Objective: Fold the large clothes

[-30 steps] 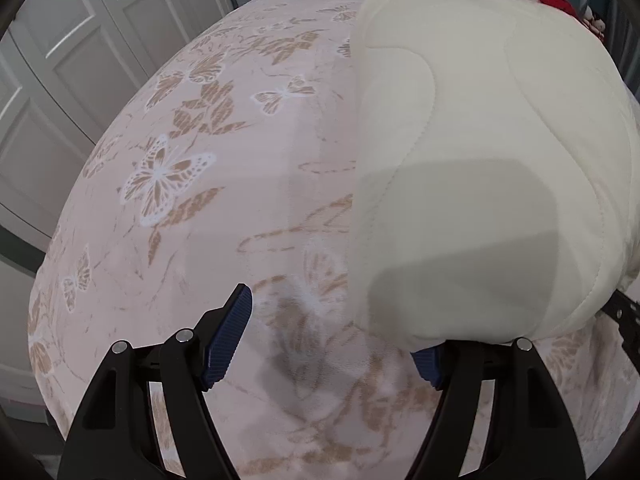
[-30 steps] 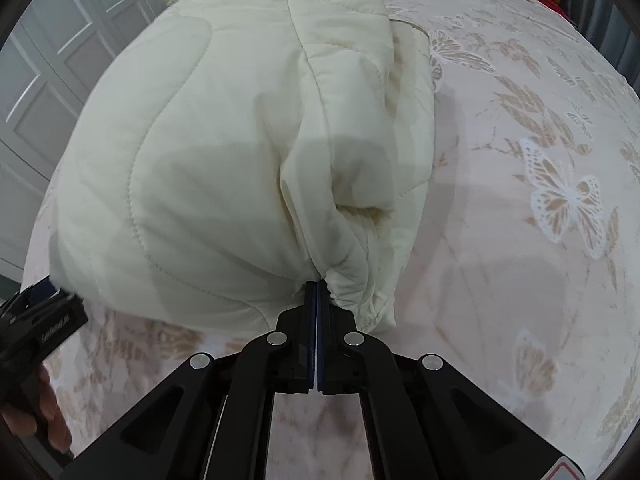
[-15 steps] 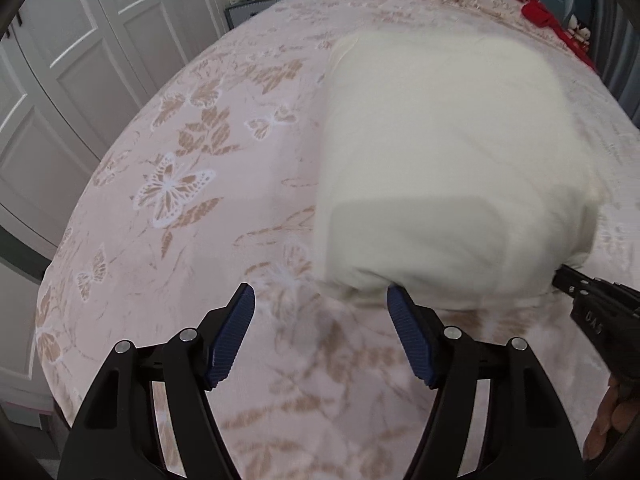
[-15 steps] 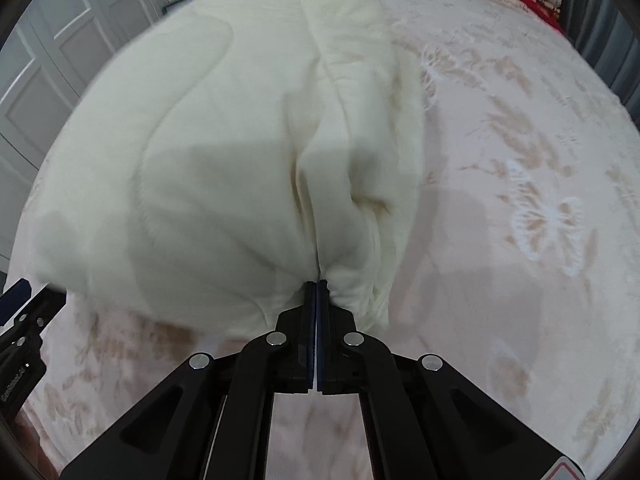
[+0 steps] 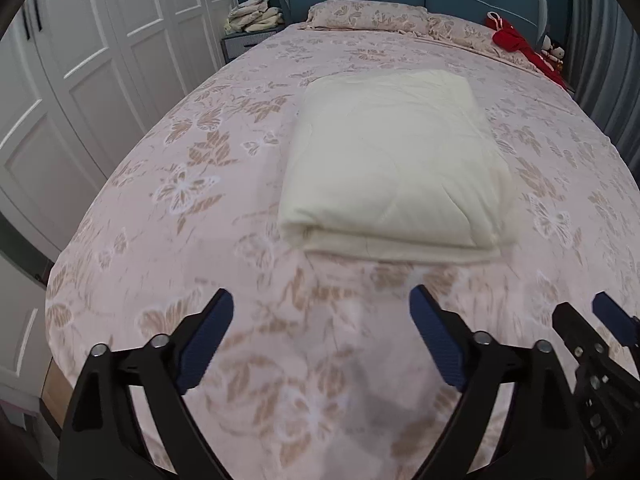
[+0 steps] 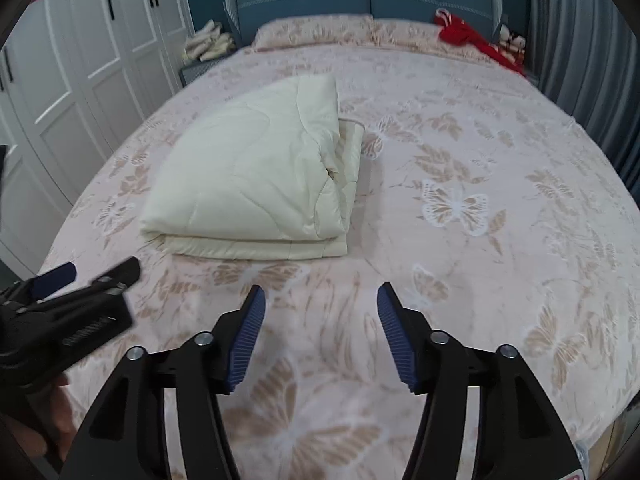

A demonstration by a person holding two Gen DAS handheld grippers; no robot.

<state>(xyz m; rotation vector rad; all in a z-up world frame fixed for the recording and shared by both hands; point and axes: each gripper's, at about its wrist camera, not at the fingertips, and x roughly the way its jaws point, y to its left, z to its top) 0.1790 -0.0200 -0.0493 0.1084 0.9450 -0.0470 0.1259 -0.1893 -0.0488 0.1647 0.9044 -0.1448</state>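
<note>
The cream quilt [image 5: 394, 164] lies folded into a thick rectangle on the bed [image 5: 168, 208], nearer the foot edge than the pillows and a little toward the wardrobe side. Its stacked layers face the foot edge, square enough that the fold looks finished. The left gripper [image 5: 322, 330] hangs over bare bedspread just short of that near edge, jaws spread wide, nothing between them. The right gripper [image 6: 320, 330] sits alongside, also gaping and empty, clear of the cloth. Both held low and back, likely so the bundle can settle without being dragged. On the right-hand side the layers look looser and slightly splayed; that edge may want tidying. A red garment [image 6: 466, 36] lies by the headboard corner.
</note>
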